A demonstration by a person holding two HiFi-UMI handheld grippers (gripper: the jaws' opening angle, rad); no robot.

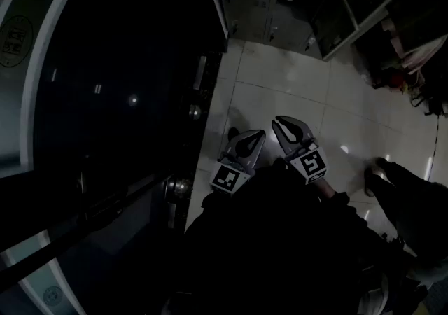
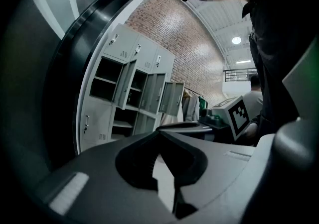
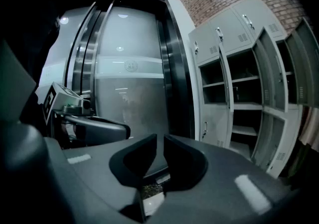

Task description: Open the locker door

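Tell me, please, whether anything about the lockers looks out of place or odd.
Several doors of the grey lockers hang open at different angles, showing their shelves, while neighbouring ones are shut. Nothing looks damaged or spilled.

The head view is so dark that I can't make out the door (image 1: 105, 96) at left. The lockers (image 1: 255, 5) run off its top edge, and off the right gripper view's right edge. A person (image 1: 409, 201) at right is too dim to read.
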